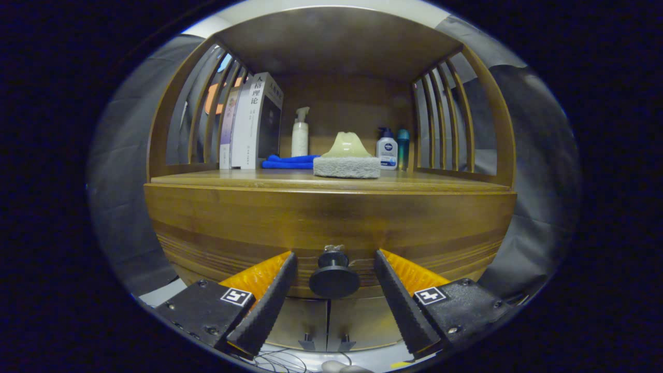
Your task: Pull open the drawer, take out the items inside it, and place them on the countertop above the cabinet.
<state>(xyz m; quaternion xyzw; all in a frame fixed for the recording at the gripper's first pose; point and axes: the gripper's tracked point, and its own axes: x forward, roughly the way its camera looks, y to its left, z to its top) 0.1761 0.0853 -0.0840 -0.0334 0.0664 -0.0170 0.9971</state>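
The gripper (pixel 334 259) is held spread, and the dark round knob (pixel 334 277) of the closed drawer (pixel 331 228) is seen between its fingers, touched by neither. On the countertop (pixel 290 178) above, a sponge (pixel 346 167), a blue cloth (pixel 287 162), books (pixel 254 122) and bottles (pixel 300 133) are placed.

A staged home corner inside a cloth-walled booth: a wooden cabinet (pixel 331 228) whose bench (pixel 217 178) carries books (pixel 254 122), lotion bottles (pixel 300 132) and a sponge (pixel 346 167).
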